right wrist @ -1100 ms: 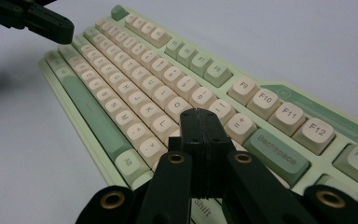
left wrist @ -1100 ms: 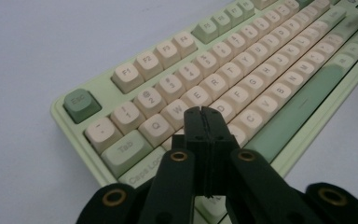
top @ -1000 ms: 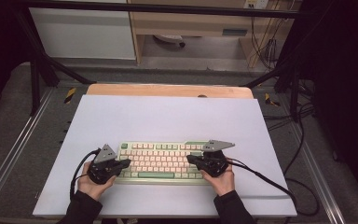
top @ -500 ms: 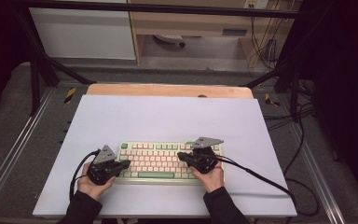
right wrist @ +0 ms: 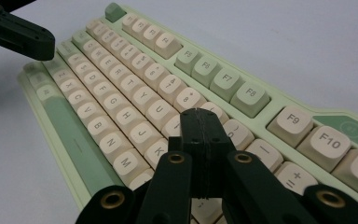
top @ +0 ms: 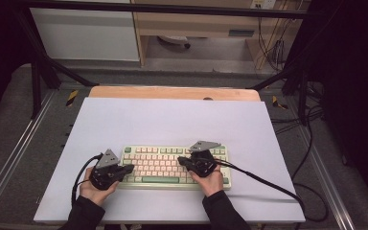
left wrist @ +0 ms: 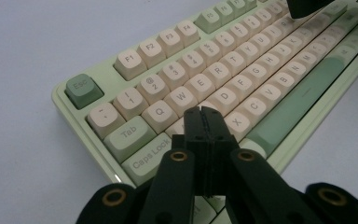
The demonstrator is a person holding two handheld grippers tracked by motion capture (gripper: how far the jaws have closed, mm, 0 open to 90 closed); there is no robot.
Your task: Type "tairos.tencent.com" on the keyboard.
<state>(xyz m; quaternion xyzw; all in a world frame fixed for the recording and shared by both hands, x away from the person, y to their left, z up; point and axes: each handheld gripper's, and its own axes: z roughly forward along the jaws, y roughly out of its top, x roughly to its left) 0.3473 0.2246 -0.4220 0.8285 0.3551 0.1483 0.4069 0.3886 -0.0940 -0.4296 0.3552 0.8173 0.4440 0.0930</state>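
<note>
A pale green keyboard (top: 175,165) with cream keys, a darker green space bar (left wrist: 303,93) and a green Esc key (left wrist: 80,87) is seen under the black tongs (left wrist: 202,114), on a white worktop (top: 172,120) edged in light wood beyond.
</note>
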